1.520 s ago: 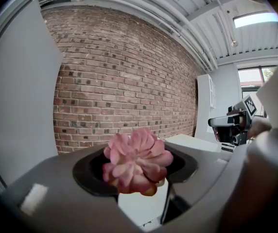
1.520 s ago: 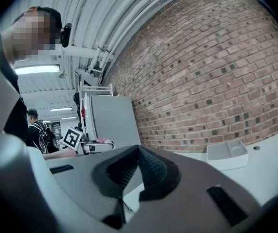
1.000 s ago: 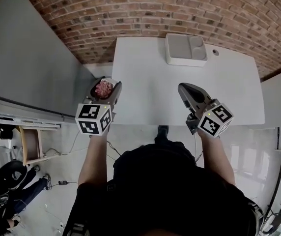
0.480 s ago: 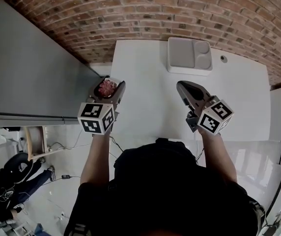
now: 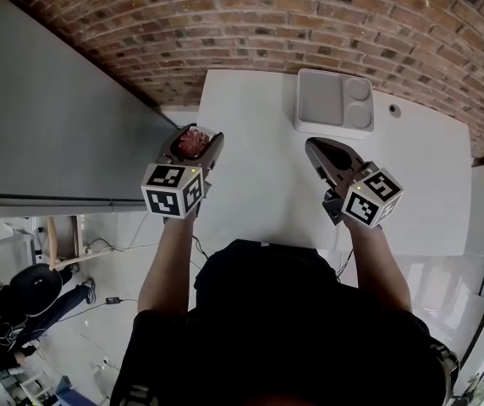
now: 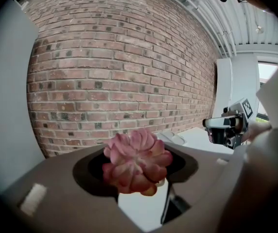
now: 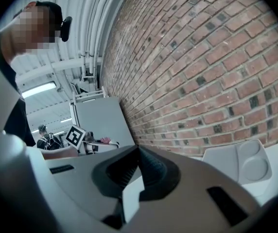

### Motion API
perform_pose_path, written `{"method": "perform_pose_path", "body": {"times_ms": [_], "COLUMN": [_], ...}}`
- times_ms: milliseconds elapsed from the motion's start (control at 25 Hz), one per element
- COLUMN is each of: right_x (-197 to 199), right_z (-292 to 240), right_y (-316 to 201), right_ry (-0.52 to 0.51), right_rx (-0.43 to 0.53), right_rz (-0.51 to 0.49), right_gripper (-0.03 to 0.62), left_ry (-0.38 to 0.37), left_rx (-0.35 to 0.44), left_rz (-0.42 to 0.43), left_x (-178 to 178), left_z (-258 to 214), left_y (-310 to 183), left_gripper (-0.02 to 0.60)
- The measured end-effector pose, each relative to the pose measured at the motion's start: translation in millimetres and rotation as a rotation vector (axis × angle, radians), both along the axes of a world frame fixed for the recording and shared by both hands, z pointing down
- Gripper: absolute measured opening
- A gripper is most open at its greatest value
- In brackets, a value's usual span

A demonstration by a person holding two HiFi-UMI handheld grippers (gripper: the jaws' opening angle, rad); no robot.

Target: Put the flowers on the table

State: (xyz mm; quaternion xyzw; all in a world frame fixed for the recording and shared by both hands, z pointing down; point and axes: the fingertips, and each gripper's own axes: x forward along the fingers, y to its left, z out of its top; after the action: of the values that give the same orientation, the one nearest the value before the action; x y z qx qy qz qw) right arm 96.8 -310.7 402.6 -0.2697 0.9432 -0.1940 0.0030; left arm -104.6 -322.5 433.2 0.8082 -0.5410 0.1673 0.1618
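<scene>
A pink flower head (image 5: 194, 142) sits between the jaws of my left gripper (image 5: 196, 137), which is shut on it over the left edge of the white table (image 5: 259, 167). In the left gripper view the flower (image 6: 135, 160) fills the gap in the left gripper (image 6: 138, 165), with the table below it. My right gripper (image 5: 315, 149) hangs over the table's near middle, its jaws closed together with nothing in them; in its own view the right gripper (image 7: 139, 153) shows the tips meeting. The two grippers are level and apart.
A white sectioned tray (image 5: 335, 101) lies at the table's far side against the brick wall (image 5: 250, 24). A small round hole (image 5: 393, 109) is to the right of it. A grey partition (image 5: 47, 117) stands left of the table.
Both grippers have moved forward, farther over the table toward the wall. The left one still holds the flower and the right one stays closed.
</scene>
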Motion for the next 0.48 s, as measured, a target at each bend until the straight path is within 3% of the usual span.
{"method": "perform_pose_path", "body": {"times_ms": [480], "right_x": [-41], "right_z": [23], "right_y": [-14], "right_ry": [0.056], "right_rx": [-0.059], "right_rz": [0.045], "right_gripper": [0.008], "left_ry": [-0.001], "left_rx": [-0.089], "left_rz": [0.104], "left_x": [-18], "left_z": [62], "left_y": [-45], "left_gripper": [0.264]}}
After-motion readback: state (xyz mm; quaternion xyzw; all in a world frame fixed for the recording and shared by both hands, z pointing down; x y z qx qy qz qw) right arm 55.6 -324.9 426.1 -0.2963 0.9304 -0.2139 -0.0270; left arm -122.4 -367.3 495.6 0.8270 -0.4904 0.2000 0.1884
